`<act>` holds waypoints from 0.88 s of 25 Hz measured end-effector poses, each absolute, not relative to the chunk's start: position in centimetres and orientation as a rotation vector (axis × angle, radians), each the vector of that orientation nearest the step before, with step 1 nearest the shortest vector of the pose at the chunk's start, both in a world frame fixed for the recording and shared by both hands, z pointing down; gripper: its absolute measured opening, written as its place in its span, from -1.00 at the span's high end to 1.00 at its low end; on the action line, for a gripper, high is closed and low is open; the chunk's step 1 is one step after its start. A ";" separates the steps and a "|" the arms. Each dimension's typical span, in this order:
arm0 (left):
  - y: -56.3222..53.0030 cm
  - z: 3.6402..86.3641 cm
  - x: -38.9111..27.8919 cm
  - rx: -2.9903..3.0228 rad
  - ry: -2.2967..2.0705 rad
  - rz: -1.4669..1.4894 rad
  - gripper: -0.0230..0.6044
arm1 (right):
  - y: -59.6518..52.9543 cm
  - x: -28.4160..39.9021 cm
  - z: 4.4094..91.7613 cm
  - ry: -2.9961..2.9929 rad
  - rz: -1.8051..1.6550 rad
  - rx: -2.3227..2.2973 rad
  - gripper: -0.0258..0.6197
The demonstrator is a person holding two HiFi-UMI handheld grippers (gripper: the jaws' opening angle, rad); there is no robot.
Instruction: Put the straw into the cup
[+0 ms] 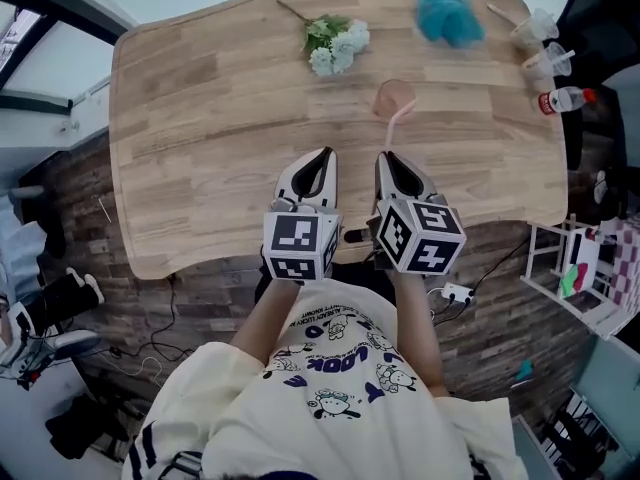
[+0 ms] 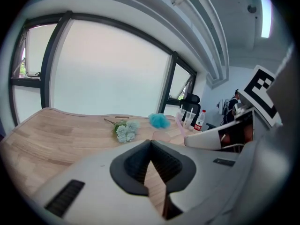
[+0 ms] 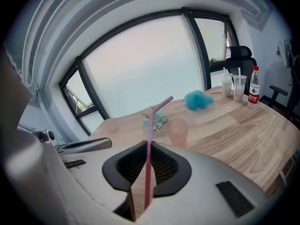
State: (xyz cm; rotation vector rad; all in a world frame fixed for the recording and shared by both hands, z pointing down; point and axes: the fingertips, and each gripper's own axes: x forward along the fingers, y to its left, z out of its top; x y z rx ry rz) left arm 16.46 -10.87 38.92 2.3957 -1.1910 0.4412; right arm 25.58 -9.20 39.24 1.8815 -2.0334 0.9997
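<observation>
Both grippers sit level, side by side, over the near edge of the pale wooden table (image 1: 200,118). The left gripper (image 2: 150,143) has its jaws pressed together, empty. The right gripper (image 3: 149,146) pinches the thin pink bendy straw (image 3: 149,125), whose tip seemingly nears the translucent pink plastic cup (image 3: 178,131) just ahead.

**Matt wood, smooth plastic, ribbed pads**

The table (image 1: 200,118) is pale wood with a matt finish, its grain and plank joints plain to see. The cup (image 1: 394,98) is translucent pink plastic. The straw (image 3: 149,163) is smooth pink plastic. The left gripper (image 1: 326,158) and right gripper (image 1: 386,160) have smooth, matt light-grey plastic shells, and their pads (image 2: 133,165) are black and finely ribbed. The blue puff (image 1: 449,13) looks fluffy. The shirt (image 1: 340,388) is printed cloth.
</observation>
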 end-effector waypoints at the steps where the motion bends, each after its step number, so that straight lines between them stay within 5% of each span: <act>1: -10.8 39.0 16.8 2.385 -1.208 0.440 0.85 | -9.3 26.0 39.2 -2.048 0.999 1.867 0.84; 22: -10.3 39.8 16.2 2.262 -1.355 0.451 0.85 | -11.0 28.5 38.4 -2.169 1.011 1.820 0.84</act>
